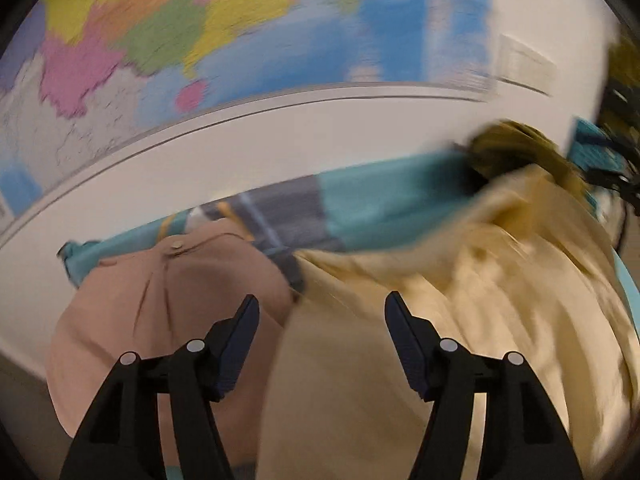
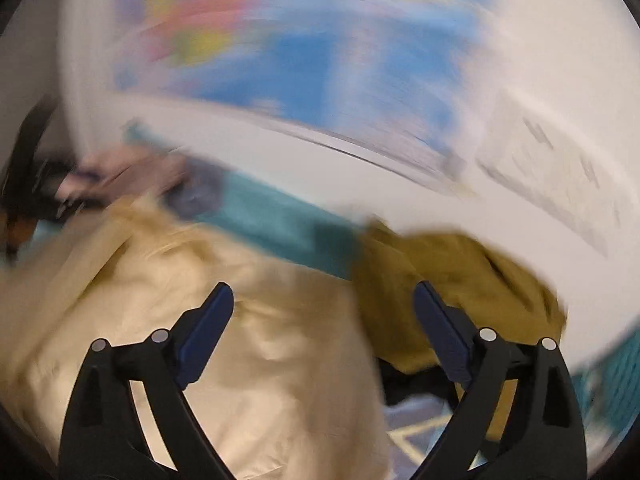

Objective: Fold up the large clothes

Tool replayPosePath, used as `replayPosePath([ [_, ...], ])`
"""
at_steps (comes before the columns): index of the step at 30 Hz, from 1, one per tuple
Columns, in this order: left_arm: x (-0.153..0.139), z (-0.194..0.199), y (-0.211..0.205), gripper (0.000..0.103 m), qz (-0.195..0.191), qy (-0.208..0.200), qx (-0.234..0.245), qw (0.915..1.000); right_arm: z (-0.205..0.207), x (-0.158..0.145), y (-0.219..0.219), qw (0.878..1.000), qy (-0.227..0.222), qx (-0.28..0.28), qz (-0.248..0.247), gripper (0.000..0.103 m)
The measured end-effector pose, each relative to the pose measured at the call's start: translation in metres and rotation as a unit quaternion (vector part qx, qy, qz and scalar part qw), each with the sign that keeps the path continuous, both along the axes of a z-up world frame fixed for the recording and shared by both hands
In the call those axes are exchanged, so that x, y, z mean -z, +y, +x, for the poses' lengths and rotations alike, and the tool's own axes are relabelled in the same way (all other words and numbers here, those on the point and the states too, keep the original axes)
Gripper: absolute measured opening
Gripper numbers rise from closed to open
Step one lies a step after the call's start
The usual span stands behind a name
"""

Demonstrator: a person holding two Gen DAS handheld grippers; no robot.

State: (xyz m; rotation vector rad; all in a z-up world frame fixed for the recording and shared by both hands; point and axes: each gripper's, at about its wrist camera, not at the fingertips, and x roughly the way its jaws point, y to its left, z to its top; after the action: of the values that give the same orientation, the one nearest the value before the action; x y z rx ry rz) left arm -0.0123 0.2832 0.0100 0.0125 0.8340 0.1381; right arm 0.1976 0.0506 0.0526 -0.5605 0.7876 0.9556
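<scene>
In the left wrist view the left gripper (image 1: 322,306) fills the bottom of the frame, its 2 dark fingers (image 1: 240,344) spread wide with nothing between them. Beneath and beyond them lies a large cream garment (image 1: 460,312), spread across the lower centre and right of the frame and smeared by motion blur. To its left, in the lower left, sits a tan-pink garment (image 1: 168,304) with a small round snap near its top edge; the 2 pieces lie just beside each other, and the cream one seems to lap over its right edge. A bunched olive-brown garment (image 1: 516,148) lies at the upper right end of the cream cloth. All rest on a teal cover (image 1: 392,204) with a grey patch; whether that surface is a bed or a tabletop cannot be told. A coloured wall map (image 1: 192,32) fills the upper frame above a white wall (image 1: 280,132).

The right wrist view is heavily blurred. The right gripper (image 2: 324,294) also has its fingers (image 2: 204,336) wide apart, holding nothing. The cream garment (image 2: 240,340) covers the lower left and centre, the olive-brown garment (image 2: 472,276) sits at centre right behind the right-hand finger, and the teal cover (image 2: 280,220) shows between them. A dark blurred shape at the left edge cannot be identified.
</scene>
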Motion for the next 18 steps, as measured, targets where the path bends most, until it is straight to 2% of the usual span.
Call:
replayPosePath([
  [1, 0.001, -0.003, -0.006, 0.069, -0.002, 0.005, 0.010, 0.9999, -0.010, 0.004, 0.006, 1.000, -0.003, -0.028, -0.008, 0.090],
  [3, 0.006, -0.007, -0.018, 0.070, 0.000, 0.020, 0.031, 0.9993, -0.029, 0.027, 0.025, 0.995, -0.023, -0.080, -0.059, 0.089],
  [5, 0.012, -0.007, -0.027, 0.072, 0.011, 0.034, 0.038, 0.9986, -0.034, 0.059, 0.045, 0.987, -0.059, -0.099, -0.114, 0.087],
  [6, 0.016, -0.006, -0.029, 0.073, 0.014, 0.039, 0.039, 0.9983, -0.032, 0.074, 0.053, 0.984, -0.059, -0.107, -0.128, 0.083],
  [8, 0.022, -0.005, -0.031, 0.073, -0.007, 0.056, 0.051, 0.9971, -0.017, 0.095, 0.061, 0.985, -0.040, -0.087, -0.142, 0.078],
  [9, 0.029, -0.002, -0.031, 0.073, -0.023, 0.072, 0.056, 0.9956, -0.010, 0.101, 0.062, 0.987, -0.021, -0.081, -0.138, 0.068],
  [10, 0.033, 0.000, -0.031, 0.063, -0.020, 0.080, 0.052, 0.9952, 0.000, 0.105, 0.063, 0.990, 0.009, -0.072, -0.125, 0.059],
  [11, 0.038, 0.003, -0.031, 0.054, -0.008, 0.090, 0.046, 0.9949, 0.007, 0.105, 0.061, 0.991, 0.025, -0.064, -0.119, 0.034],
  [12, 0.042, 0.005, -0.031, 0.039, -0.006, 0.096, 0.045, 0.9944, 0.018, 0.105, 0.060, 0.992, 0.041, -0.043, -0.115, 0.010],
  [13, 0.043, 0.007, -0.028, 0.022, -0.009, 0.097, 0.036, 0.9946, 0.027, 0.104, 0.057, 0.992, 0.064, -0.028, -0.108, 0.010],
  [14, 0.043, 0.008, -0.024, 0.014, -0.009, 0.095, 0.024, 0.9951, 0.039, 0.097, 0.051, 0.992, 0.094, -0.005, -0.084, 0.009],
  [15, 0.041, 0.010, -0.020, 0.009, -0.012, 0.093, 0.014, 0.9955, 0.044, 0.090, 0.047, 0.993, 0.103, 0.006, -0.065, 0.007],
  [18, 0.023, 0.016, -0.002, 0.004, -0.016, 0.053, -0.027, 0.9981, 0.059, 0.069, 0.042, 0.992, 0.113, 0.040, -0.023, 0.006],
])
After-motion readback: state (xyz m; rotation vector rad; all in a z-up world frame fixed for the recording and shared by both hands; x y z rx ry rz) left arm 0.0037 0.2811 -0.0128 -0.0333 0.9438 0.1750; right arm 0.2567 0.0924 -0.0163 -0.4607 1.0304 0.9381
